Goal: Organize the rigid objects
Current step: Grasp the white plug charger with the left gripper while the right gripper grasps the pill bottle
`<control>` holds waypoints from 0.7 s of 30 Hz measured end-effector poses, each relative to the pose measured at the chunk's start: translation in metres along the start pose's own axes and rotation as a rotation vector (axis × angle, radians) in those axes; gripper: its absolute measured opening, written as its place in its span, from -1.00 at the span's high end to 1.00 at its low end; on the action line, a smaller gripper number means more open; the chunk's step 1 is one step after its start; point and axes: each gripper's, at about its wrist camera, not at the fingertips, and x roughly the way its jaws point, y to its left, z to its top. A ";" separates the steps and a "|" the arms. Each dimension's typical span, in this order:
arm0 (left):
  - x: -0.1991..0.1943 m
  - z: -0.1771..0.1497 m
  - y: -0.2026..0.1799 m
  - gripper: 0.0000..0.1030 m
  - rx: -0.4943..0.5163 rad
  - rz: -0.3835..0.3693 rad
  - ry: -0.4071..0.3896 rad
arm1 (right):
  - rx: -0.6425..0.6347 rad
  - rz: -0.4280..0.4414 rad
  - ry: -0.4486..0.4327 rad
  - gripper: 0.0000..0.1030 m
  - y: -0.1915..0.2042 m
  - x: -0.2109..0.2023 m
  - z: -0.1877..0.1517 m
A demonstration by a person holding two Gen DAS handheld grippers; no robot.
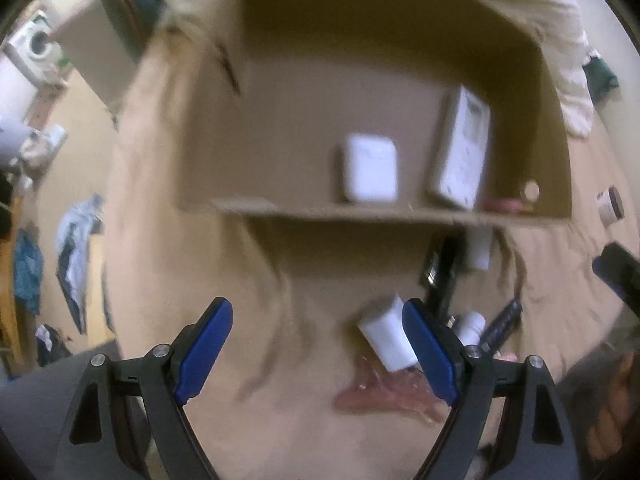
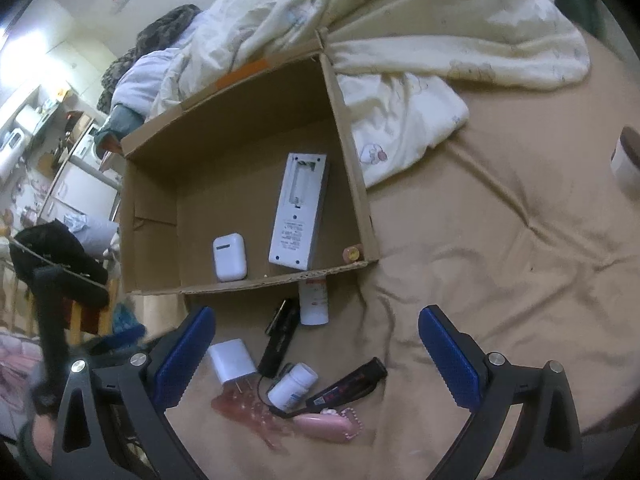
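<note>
Lying on a tan bedsheet [image 2: 500,240], a cardboard box [image 2: 352,152] holds a white remote [image 2: 298,216], an earbud case [image 2: 229,258] and a small round thing in its near right corner (too small to name). Just outside the box's near wall lie a white charger [image 2: 232,362], a pill bottle [image 2: 292,386] and a tube [image 2: 314,300]. Both the left gripper [image 1: 316,356] and the right gripper [image 2: 316,360] gape wide, grasping nothing.
</note>
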 end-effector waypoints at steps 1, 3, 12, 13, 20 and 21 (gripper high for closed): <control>0.005 -0.001 -0.003 -0.65 0.006 -0.008 0.018 | 0.005 0.003 0.006 -1.00 -0.001 0.001 0.000; 0.017 -0.004 -0.012 -0.65 0.019 -0.031 0.065 | 0.008 0.001 0.014 -1.00 -0.002 0.002 0.000; 0.054 0.001 -0.025 -0.13 -0.044 -0.173 0.201 | -0.011 -0.024 0.029 -1.00 -0.002 0.004 -0.001; 0.058 0.001 -0.028 -0.11 -0.042 -0.188 0.224 | -0.010 -0.026 0.033 -1.00 -0.003 0.005 -0.001; 0.052 0.004 -0.028 0.53 -0.024 -0.211 0.199 | -0.022 -0.035 0.063 -1.00 -0.004 0.013 -0.001; 0.045 0.007 -0.027 0.53 -0.012 -0.182 0.182 | -0.027 -0.028 0.074 -1.00 -0.004 0.015 -0.001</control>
